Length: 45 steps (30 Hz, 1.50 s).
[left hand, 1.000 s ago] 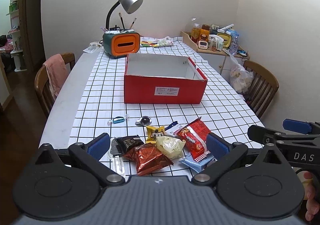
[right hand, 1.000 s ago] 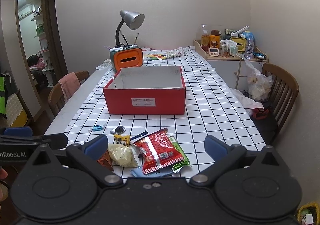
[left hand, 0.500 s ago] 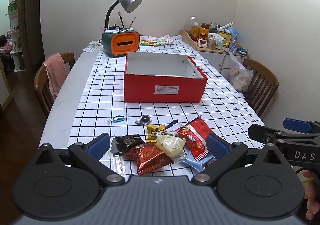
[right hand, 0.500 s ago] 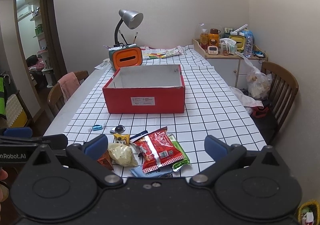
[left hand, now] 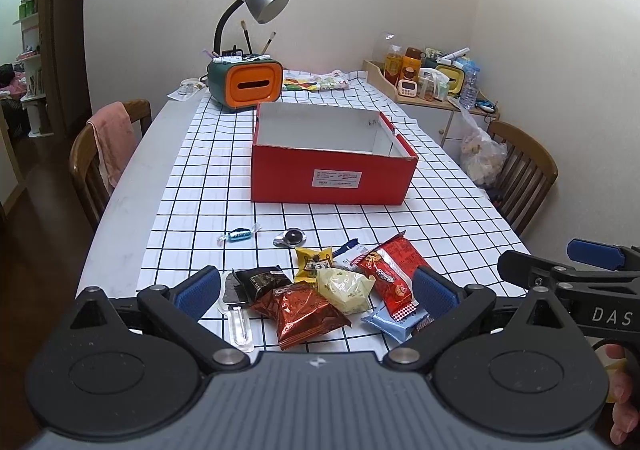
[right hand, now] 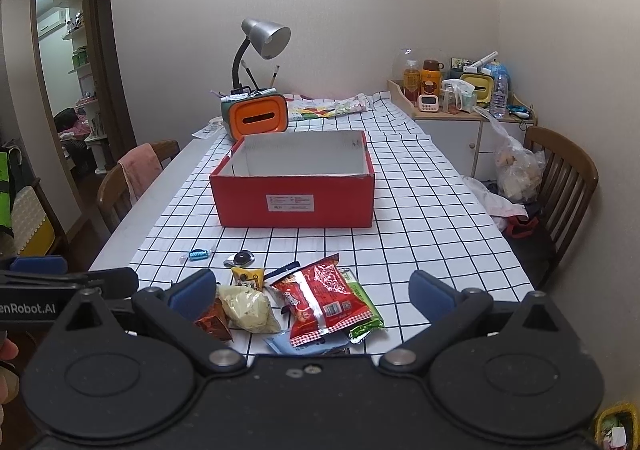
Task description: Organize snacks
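A pile of snack packets lies at the table's near edge: a red packet (left hand: 386, 272) (right hand: 324, 298), a pale yellow one (left hand: 346, 288) (right hand: 248, 308), a copper-red one (left hand: 302, 310), a black one (left hand: 262, 278), a small yellow one (left hand: 314, 262) and a green one (right hand: 362, 308). A blue wrapped candy (left hand: 239, 235) (right hand: 197, 253) and a dark round sweet (left hand: 292, 237) (right hand: 241, 259) lie apart, farther in. The open red box (left hand: 332, 178) (right hand: 294, 202) stands mid-table, nothing visible inside. My left gripper (left hand: 316, 292) and right gripper (right hand: 310, 290) hang open just short of the pile, holding nothing.
An orange-and-green holder with a desk lamp (left hand: 246, 84) stands behind the box. Wooden chairs flank the table, left (left hand: 104, 154) and right (left hand: 524, 166). A side cabinet (right hand: 460, 118) carries bottles and a timer. Checked cloth (right hand: 420, 242) lies bare right of the pile.
Both views have shifted only slightly. The snacks and the box lie where they were, and both grippers remain open.
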Tool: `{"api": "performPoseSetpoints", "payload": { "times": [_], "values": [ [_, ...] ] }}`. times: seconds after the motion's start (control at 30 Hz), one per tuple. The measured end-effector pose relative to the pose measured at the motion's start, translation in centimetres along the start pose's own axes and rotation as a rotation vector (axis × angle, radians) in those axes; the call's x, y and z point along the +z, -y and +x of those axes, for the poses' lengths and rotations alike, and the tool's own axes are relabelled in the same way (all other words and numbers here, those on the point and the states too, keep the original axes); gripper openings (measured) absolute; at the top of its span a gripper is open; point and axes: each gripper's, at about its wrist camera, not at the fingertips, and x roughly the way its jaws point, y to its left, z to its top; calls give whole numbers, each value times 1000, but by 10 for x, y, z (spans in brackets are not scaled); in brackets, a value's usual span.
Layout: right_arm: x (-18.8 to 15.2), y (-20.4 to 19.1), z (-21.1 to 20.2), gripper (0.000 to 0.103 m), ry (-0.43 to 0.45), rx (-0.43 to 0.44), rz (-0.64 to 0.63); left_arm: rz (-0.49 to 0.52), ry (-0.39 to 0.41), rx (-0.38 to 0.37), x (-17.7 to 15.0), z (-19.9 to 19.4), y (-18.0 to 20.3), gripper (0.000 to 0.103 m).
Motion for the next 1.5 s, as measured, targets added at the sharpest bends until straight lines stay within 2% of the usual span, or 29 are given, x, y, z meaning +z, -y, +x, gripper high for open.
{"api": "performPoseSetpoints", "payload": {
  "times": [0.83,1.03,1.23,1.43,1.5],
  "values": [
    [3,-4,8,103,10,7,-12,13,6,-2,7,11,-2,103],
    [5,-2,24,103,6,20,-43,25,-10,6,12,28,-2,103],
    [8,4,52,102,-44,58,-58,53,-38,35,17,48,-5,103],
    [12,12,78,102,-88,81,-94,82,-77,26,25,72,-15,103],
    [11,16,90,102,-113,91,-116,90,-97,3,28,82,-21,103]
  ]
}}
